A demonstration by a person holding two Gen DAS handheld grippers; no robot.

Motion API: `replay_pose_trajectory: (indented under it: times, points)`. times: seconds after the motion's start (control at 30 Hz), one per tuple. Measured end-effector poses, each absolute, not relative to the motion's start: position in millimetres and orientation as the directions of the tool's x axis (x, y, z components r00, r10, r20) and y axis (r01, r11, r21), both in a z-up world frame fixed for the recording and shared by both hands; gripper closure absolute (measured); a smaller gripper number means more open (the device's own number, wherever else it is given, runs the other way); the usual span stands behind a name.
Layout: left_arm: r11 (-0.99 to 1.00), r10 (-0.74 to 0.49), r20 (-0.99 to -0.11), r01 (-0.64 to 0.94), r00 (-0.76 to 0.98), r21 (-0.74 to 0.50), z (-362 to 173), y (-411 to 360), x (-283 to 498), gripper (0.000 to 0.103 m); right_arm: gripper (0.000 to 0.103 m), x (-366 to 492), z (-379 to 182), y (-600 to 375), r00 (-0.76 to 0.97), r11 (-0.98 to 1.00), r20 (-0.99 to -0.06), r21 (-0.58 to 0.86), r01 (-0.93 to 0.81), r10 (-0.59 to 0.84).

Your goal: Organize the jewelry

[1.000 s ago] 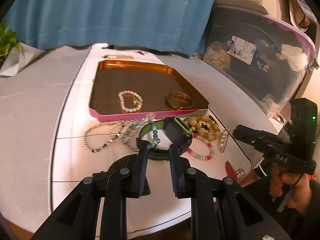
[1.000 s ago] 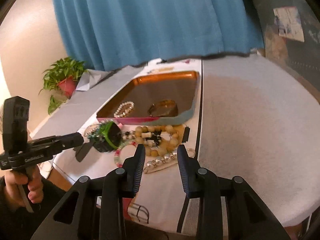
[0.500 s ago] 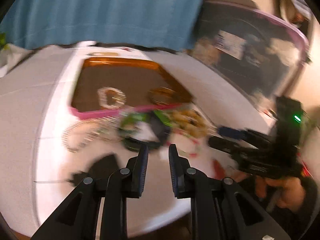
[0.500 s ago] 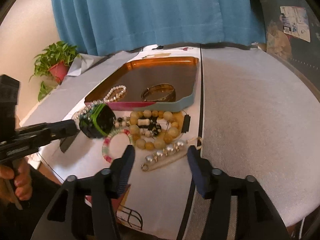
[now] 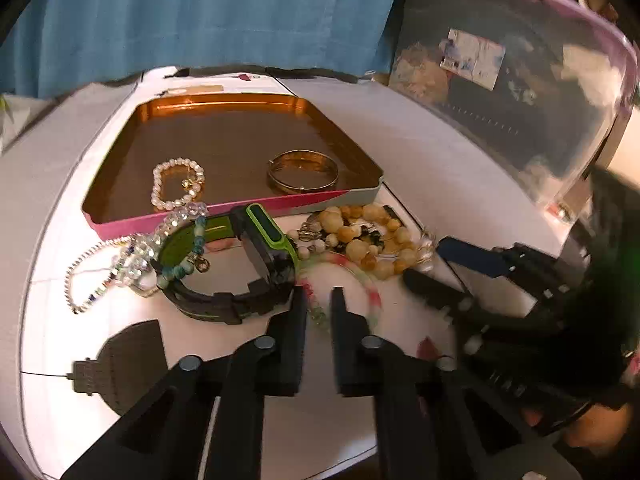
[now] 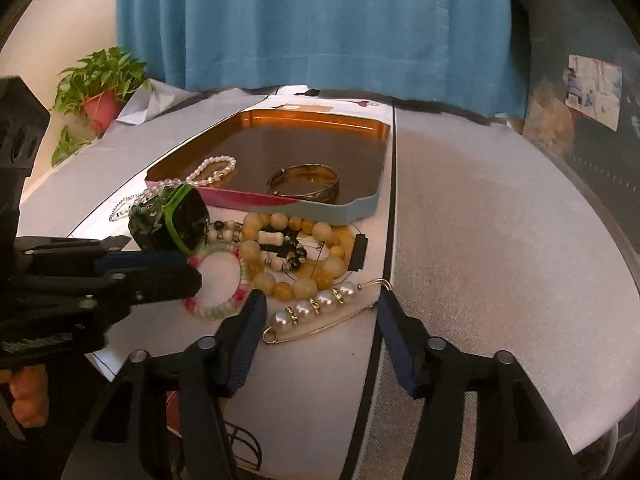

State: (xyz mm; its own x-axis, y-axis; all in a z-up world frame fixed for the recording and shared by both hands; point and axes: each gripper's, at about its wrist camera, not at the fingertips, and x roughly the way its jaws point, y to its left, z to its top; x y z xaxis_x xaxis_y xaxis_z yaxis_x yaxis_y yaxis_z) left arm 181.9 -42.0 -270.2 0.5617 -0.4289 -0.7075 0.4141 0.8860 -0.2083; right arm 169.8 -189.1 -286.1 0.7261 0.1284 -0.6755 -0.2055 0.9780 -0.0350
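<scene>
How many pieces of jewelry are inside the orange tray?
2. A white pearl bracelet lies in the tray on the near left, and a gold bangle on the near right. The rest sits outside on the table; nothing seems hidden inside.

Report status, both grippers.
Left gripper shut on pink-green bead bracelet. Right gripper open, jaws just closing around pearl pin, no contact. Watch crowds bracelet.

Bangle (image 5: 303, 171) and pearl bracelet (image 5: 177, 183) in tray (image 5: 240, 210), watch (image 5: 240, 264) before it
</scene>
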Motion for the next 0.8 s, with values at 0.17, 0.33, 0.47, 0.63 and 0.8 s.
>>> replay_pose_trajectory:
  times: [0.17, 0.33, 0.47, 0.63, 0.8]
  points:
    - [0.909, -0.395, -0.72, 0.359, 0.572, -0.213, -270, -26, 181, 0.099, 0.091, 161, -283, -205, 0.715, 0.981, -0.681, 0.025, -0.194, 0.159]
    - [0.922, -0.365, -0.73, 0.334, 0.579, -0.196, -269, -15, 169, 0.098, 0.091, 145, -284, -205, 0.717, 0.976, -0.68, -0.008, -0.217, 0.154]
    - [0.936, -0.322, -0.731, 0.319, 0.602, -0.149, -269, -21, 168, 0.096, 0.091, 145, -284, -206, 0.719, 0.976, -0.676, 0.004, -0.217, 0.163]
    - [0.941, -0.3, -0.726, 0.317, 0.619, -0.118, -270, -27, 171, 0.091, 0.09, 149, -286, -202, 0.727, 0.974, -0.672, -0.038, -0.221, 0.139]
    - [0.938, -0.256, -0.731, 0.345, 0.632, -0.03, -270, -39, 165, 0.096, 0.091, 152, -285, -201, 0.722, 0.976, -0.676, -0.018, -0.216, 0.148]
